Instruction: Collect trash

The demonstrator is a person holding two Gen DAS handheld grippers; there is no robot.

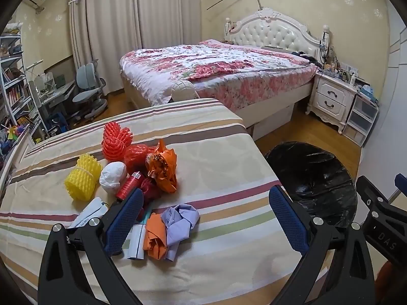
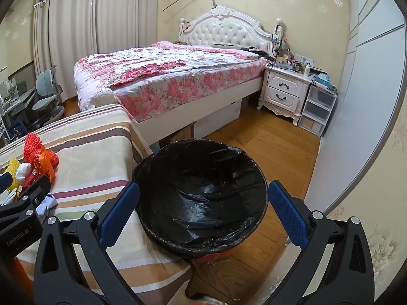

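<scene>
Trash lies on a striped tablecloth (image 1: 216, 152): a yellow foam net (image 1: 82, 178), a red foam net (image 1: 117, 139), a white paper ball (image 1: 113, 176), crumpled orange plastic (image 1: 162, 167), a red tube (image 1: 129, 184), and crumpled orange and lilac paper (image 1: 173, 228). My left gripper (image 1: 206, 218) hovers open over the near papers, nothing between its blue pads. A bin with a black liner (image 2: 203, 190) stands on the floor to the right of the table. My right gripper (image 2: 203, 213) hangs open above the bin, holding nothing.
A bed with a floral cover (image 1: 216, 71) stands behind the table, a white nightstand (image 1: 333, 99) and plastic drawers (image 1: 361, 119) beside it. Shelves (image 1: 15, 89) and a grey chair (image 1: 89, 89) are at far left. Wooden floor (image 2: 279, 152) surrounds the bin.
</scene>
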